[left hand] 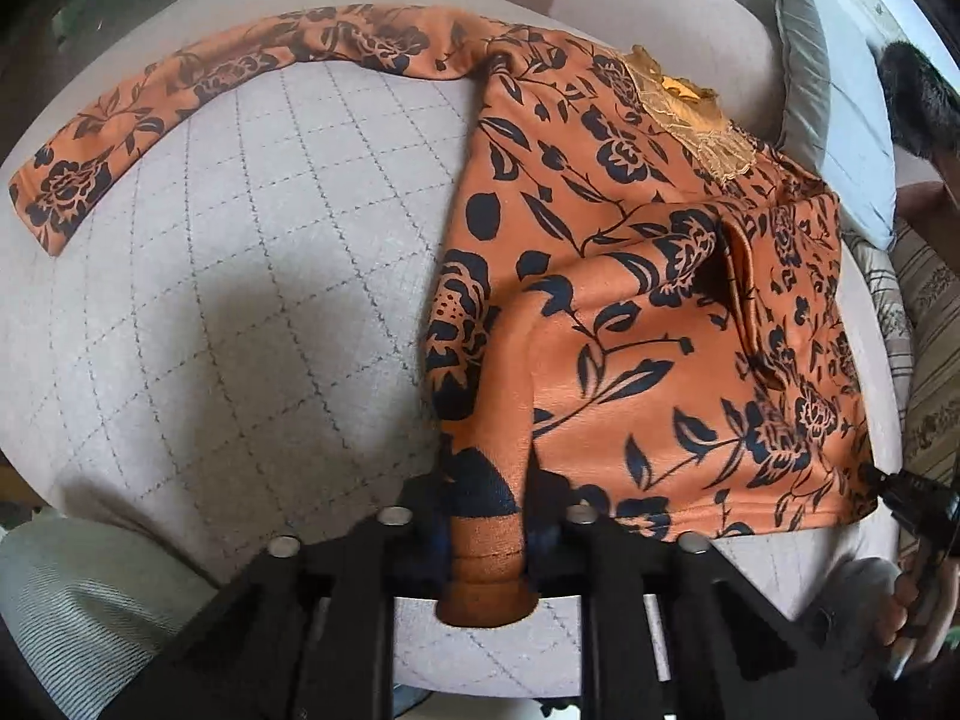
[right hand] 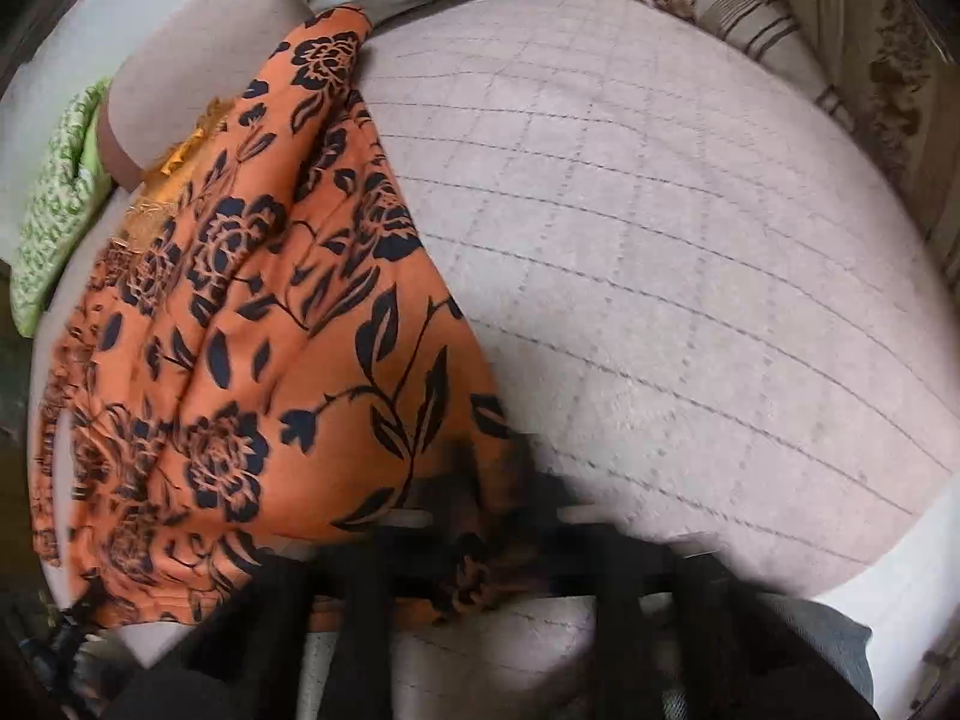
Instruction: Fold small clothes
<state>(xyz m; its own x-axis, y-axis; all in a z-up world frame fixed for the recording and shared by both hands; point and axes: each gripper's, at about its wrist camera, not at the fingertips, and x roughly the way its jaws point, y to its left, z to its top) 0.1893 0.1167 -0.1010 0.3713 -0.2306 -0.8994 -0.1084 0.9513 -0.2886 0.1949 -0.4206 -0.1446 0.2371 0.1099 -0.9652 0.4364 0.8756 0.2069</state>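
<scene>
An orange top with a black flower print [left hand: 630,276] lies on a quilted beige cushion [left hand: 240,276]. One long sleeve [left hand: 180,90] stretches out to the far left. The other sleeve is folded across the body, and my left gripper [left hand: 486,540] is shut on its cuff [left hand: 486,570] at the near edge. In the right wrist view the top [right hand: 252,330] fills the left half, and my right gripper [right hand: 486,516] is shut on its near hem corner. The right gripper also shows at the right edge of the left wrist view [left hand: 912,498].
A grey pillow [left hand: 804,78] and a striped patterned cushion [right hand: 708,6] lie at the far side. A green patterned cloth [right hand: 54,210] lies beyond the top. The person's head [left hand: 918,102] shows at the right. Bare quilted cushion [right hand: 690,270] lies right of the top.
</scene>
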